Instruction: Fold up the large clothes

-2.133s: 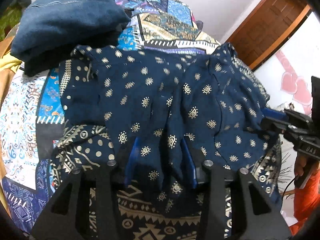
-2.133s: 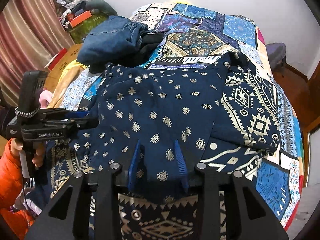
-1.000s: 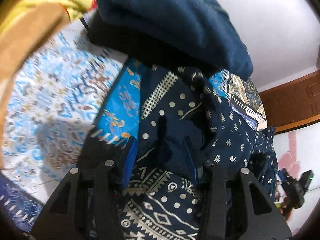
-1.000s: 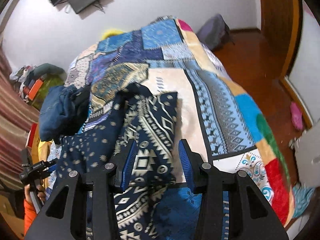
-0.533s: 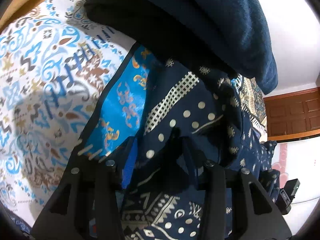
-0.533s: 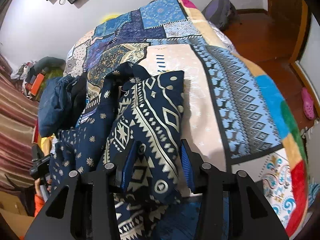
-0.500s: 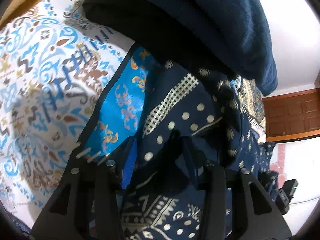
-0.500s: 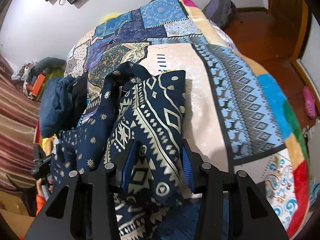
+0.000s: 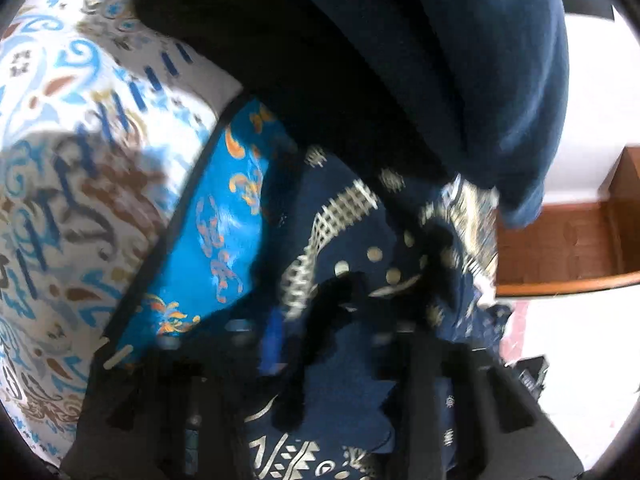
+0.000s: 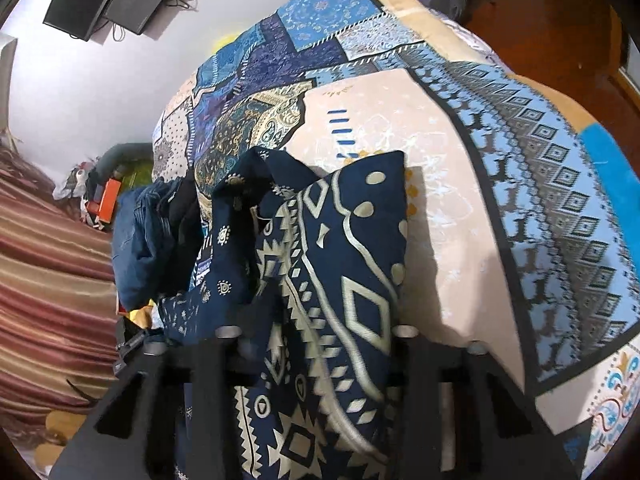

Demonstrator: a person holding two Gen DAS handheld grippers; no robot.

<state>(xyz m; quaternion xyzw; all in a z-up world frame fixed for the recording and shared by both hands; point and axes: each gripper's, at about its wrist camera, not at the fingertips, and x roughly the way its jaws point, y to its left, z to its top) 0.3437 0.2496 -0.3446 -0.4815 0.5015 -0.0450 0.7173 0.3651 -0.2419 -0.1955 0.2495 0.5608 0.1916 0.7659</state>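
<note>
The navy patterned garment point(image 10: 332, 280) lies bunched on the patchwork quilt point(image 10: 460, 184), running from the right gripper point(image 10: 316, 344) leftward to the left gripper point(image 9: 336, 344) at its other end. In the right wrist view cloth drapes between and over the prongs, hiding the blue pads, so I cannot tell how tightly that tool is closed, though the fabric appears caught in it. The left wrist view is blurred; a dark fold sits between the prongs and one blue pad point(image 9: 274, 340) shows, so the grip there is likely, not certain.

The main risk is a slip. The thin cloth is gathered in thick, uneven folds, and a pull from one side alone could draw it out of the other tool or drag the fold crooked. On the left, the pile of dark clothes point(image 9: 400, 80) lies touching or just beside the garment's far edge; a sweep that way would likely snag it or tumble it.

Open room lies to the right and far side, where the pale quilt panel is bare. The right edge of the bed point(image 10: 592, 128) drops to the wooden floor point(image 10: 540, 8), so a long swing that way may spill cloth over.
</note>
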